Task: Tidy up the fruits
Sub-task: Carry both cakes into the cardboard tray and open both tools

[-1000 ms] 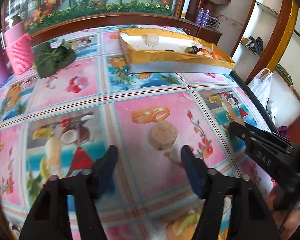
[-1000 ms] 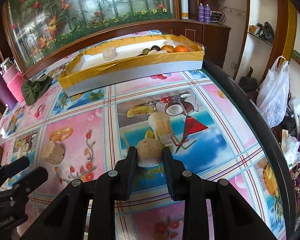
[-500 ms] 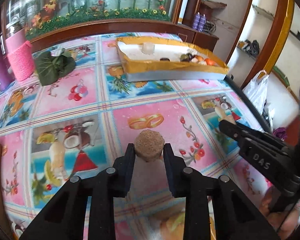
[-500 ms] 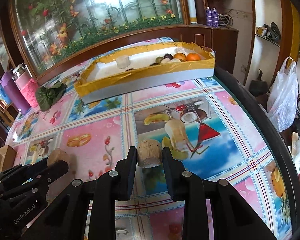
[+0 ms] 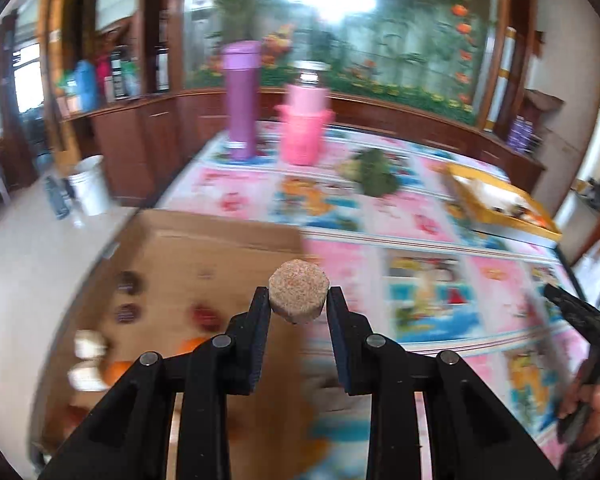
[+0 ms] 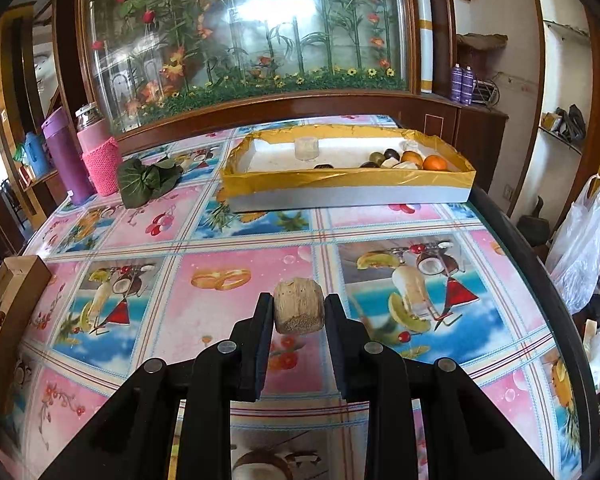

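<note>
My left gripper [image 5: 299,300] is shut on a tan, grainy round piece [image 5: 299,290] and holds it up over the near edge of a cardboard box [image 5: 204,240]. The blurred box holds dark, red, orange [image 5: 116,372] and white fruits. My right gripper [image 6: 299,312] is shut on a tan barrel-shaped piece [image 6: 299,310] above the patterned tablecloth [image 6: 220,320]. A yellow-rimmed tray [image 6: 348,179] at the far side carries an orange [image 6: 435,163], several dark and pale fruits and a clear cup [image 6: 306,148]. The right gripper [image 5: 580,316] also shows at the right edge of the left wrist view.
A purple bottle [image 6: 62,156], a pink knitted-sleeve cup [image 6: 100,160] and a green leaf bunch [image 6: 146,180] stand at the far left of the table. The cardboard box [image 6: 16,280] sits at its left edge. A white plastic bag [image 6: 580,240] hangs past the right edge.
The left gripper shut on the tan round piece, lifted it and swung left, from the table's middle to over the cardboard box. The right gripper rose a little with its piece.
</note>
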Demonstrator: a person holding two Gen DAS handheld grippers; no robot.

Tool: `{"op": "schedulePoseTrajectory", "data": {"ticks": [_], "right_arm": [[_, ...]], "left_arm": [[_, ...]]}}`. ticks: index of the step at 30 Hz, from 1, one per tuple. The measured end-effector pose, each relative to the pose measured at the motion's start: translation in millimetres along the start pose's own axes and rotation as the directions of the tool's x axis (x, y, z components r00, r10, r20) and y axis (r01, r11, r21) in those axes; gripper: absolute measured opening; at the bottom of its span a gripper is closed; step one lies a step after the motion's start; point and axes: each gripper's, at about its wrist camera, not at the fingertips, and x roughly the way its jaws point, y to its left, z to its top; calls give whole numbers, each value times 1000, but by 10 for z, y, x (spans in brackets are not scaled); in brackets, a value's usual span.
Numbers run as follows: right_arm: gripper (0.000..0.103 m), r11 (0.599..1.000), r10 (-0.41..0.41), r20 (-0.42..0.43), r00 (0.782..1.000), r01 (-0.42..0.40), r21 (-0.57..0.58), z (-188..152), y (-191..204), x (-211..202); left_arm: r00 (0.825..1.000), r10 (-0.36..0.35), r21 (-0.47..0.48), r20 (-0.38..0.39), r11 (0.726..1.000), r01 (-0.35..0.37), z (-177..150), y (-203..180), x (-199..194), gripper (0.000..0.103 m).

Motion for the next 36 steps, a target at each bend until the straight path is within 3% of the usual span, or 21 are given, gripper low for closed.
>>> {"op": "schedulePoseTrajectory", "data": {"ticks": [3, 6, 13, 15, 18, 21, 25, 28, 33, 36], "right_arm": [[28, 997, 73, -30, 997, -73, -4, 0, 230, -90], [28, 981, 188, -56, 981, -190, -37, 46, 660, -212], [28, 886, 376, -164, 912, -406, -223, -63, 2054, -344], [29, 852, 408, -200, 891, -450, -267, -157, 2420, -352], [29, 811, 418, -234, 878, -477, -340, -302, 2845, -331], [29, 778, 403, -262, 877, -479, -407, -457, 3173, -263], [29, 766, 360, -280, 890, -453, -457, -567, 3406, -122], [29, 763, 342, -295, 892, -447, -466, -614, 3465, -38], [29, 753, 332, -292, 897, -438, -491, -668, 3531, -41], [38, 757, 332, -277, 902, -430, -492, -663, 3524, -92]], "left_arm": [[998, 60, -75, -9, 995, -61, -20, 506, -11, 28], [996, 79, -149, -36, 985, -84, -85, 832, 27, 28], [994, 68, -160, -80, 984, -81, -294, 958, 134, 28], [993, 64, -165, -103, 983, -80, -332, 1008, 192, 28], [990, 46, -183, -132, 981, -70, -394, 1091, 283, 28], [991, 30, -205, -128, 977, -55, -434, 1144, 307, 28], [993, 7, -229, -115, 973, -34, -441, 1197, 290, 28], [994, -7, -245, -108, 969, -20, -453, 1235, 266, 29], [996, -15, -268, -86, 964, -8, -441, 1281, 163, 42], [998, -1, -254, -66, 967, -16, -417, 1256, 66, 43]]}}
